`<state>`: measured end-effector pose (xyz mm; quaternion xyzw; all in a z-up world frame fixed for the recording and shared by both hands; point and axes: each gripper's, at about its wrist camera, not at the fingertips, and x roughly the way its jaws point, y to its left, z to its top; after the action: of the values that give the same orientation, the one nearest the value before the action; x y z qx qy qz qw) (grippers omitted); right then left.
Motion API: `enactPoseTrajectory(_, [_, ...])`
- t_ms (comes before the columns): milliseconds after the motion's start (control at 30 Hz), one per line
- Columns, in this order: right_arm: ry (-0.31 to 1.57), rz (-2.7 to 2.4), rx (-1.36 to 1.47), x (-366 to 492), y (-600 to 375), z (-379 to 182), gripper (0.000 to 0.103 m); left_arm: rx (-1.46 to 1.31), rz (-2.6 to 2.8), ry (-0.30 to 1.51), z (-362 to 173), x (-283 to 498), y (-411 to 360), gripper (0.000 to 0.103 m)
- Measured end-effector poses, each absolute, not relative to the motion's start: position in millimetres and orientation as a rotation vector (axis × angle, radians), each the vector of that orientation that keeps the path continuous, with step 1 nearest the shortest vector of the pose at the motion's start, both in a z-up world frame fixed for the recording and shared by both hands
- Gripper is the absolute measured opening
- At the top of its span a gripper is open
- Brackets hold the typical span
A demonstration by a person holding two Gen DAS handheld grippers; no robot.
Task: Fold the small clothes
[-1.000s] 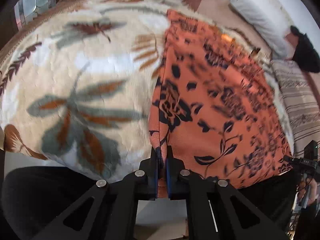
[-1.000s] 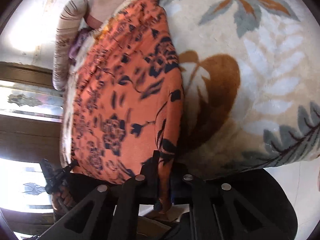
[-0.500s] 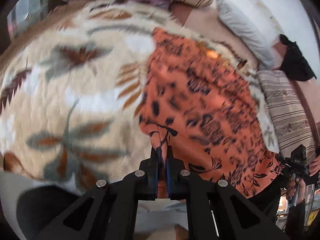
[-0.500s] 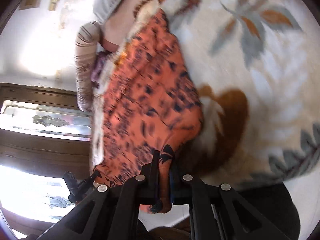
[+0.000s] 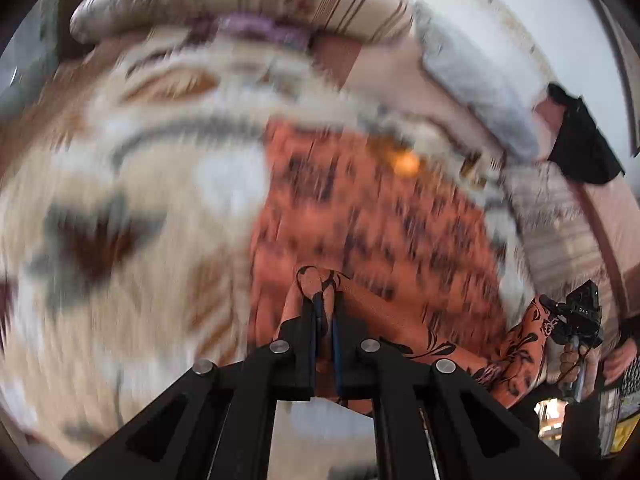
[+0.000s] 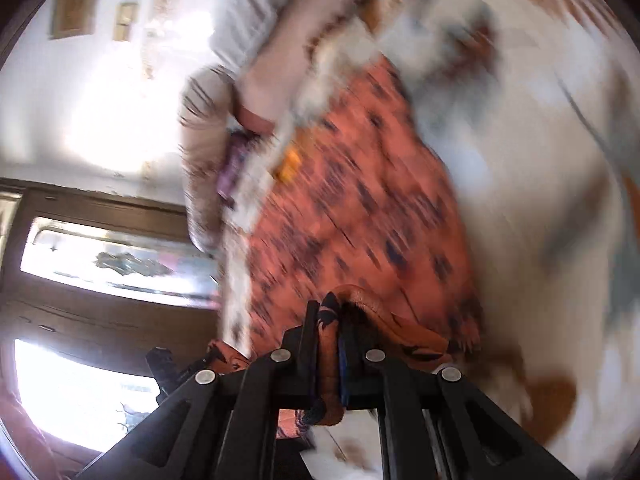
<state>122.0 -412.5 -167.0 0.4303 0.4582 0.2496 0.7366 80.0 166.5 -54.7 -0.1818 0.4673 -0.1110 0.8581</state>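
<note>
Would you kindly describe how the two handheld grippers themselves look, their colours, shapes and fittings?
The left gripper and the right gripper look alike: matte black angular linkage arms with triangular cut-outs, round silver pivot bolts, and two flat, narrow black fingers lined with blue pads. No cables or sleeves show in the left view, and no markings in either; the scene beyond them is blurred.

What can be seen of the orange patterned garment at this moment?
The orange garment is thin cloth with a dark floral print, spread on the leaf-patterned blanket. Its near edge is raised: the left gripper is shut on one corner and the right gripper on another, the fabric bunched between the jaws. Motion blur hides finer detail.
</note>
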Motion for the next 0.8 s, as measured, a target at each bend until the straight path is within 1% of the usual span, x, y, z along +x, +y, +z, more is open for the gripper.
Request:
enactPoseTrajectory(33, [0.963,0.545,0.947,138,-417,-156,0.007,-0.399,-0.229,0.950,-47,103,167,0.007])
enactPoseTrajectory(100, [0.855,0.483,0.996,180,-435,-143,0.008,-0.409,-0.184,0.924,-46,157,167,0.012])
enactPoseTrajectory(133, [0.808,0.438,1.031,204,-443,-146,0.012,-0.399,-0.145,0.925,-53,179,167,0.018])
enactPoseTrajectory(167, [0.794,0.431,1.036,227,-444,-156,0.019,-0.372,-0.097,0.923,-65,200,164,0.041])
enactPoseTrajectory(200, [0.816,0.431,1.032,244,-441,-165,0.030,-0.338,-0.070,0.947,-80,220,162,0.069])
enactPoseTrajectory(233, [0.864,0.353,1.021,258,-439,-184,0.063,-0.300,-0.034,0.983,-99,236,162,0.071])
enactPoseTrajectory(267, [0.889,0.295,1.005,260,-439,-195,0.072,-0.267,0.013,1.003,-115,249,162,0.071])
enactPoseTrajectory(333, [0.902,0.250,0.976,249,-433,-210,0.072,-0.289,0.018,1.040,-127,251,171,0.071])
enactPoseTrajectory(400, [0.918,0.256,0.915,228,-424,-210,0.072,-0.320,-0.003,0.981,-118,241,178,0.071])
enactPoseTrajectory(467, [0.911,0.252,0.838,198,-416,-202,0.072,-0.312,0.017,0.907,-100,218,186,0.071])
enactPoseTrajectory(500, [0.910,0.246,0.827,183,-413,-198,0.072,-0.323,0.023,0.881,-93,203,191,0.074])
enactPoseTrajectory(600, [0.877,0.249,0.890,129,-403,-193,0.072,-0.430,0.002,0.845,-81,152,202,0.076])
enactPoseTrajectory(733, [0.922,0.298,0.996,95,-379,-209,0.072,-0.592,-0.051,0.887,-107,95,182,0.078])
enactPoseTrajectory(800, [0.947,0.330,1.052,100,-368,-223,0.072,-0.612,-0.073,0.940,-125,85,162,0.078])
